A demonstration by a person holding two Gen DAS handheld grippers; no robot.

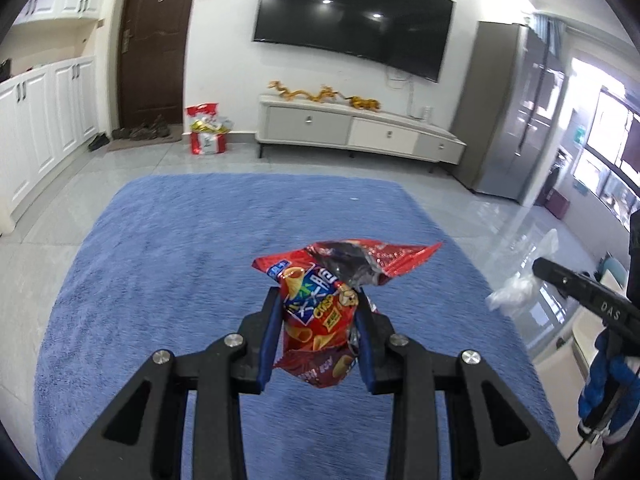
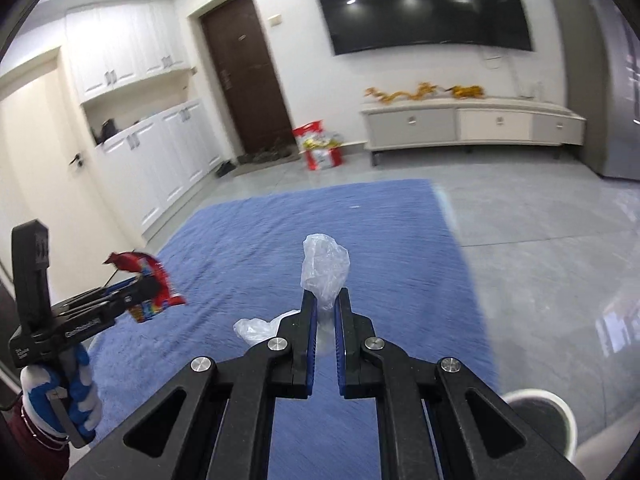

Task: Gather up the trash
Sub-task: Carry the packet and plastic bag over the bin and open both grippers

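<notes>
Left gripper (image 1: 318,300) pinches a red chip bag (image 1: 320,312) above the blue rug (image 1: 160,260); bag text is partly crumpled. Right gripper (image 2: 326,300) pinches clear plastic (image 2: 325,268). Bin (image 2: 540,416), lower right, is cut off; contents not visible.

Two claws are in view: the left claw (image 1: 318,300) and the right claw (image 2: 326,300). There is one red snack bag (image 1: 320,312) and one clear plastic bag (image 2: 325,270). One blue rug (image 1: 200,240) covers the floor, and one white bin (image 2: 540,412) sits at about four o'clock in the right wrist view. At twelve o'clock hangs one television (image 1: 352,20); at ten o'clock stands one brown door (image 1: 154,40). One red gift bag (image 1: 206,130) stands beside the door, and one low cabinet (image 1: 360,128) has three drawers.
</notes>
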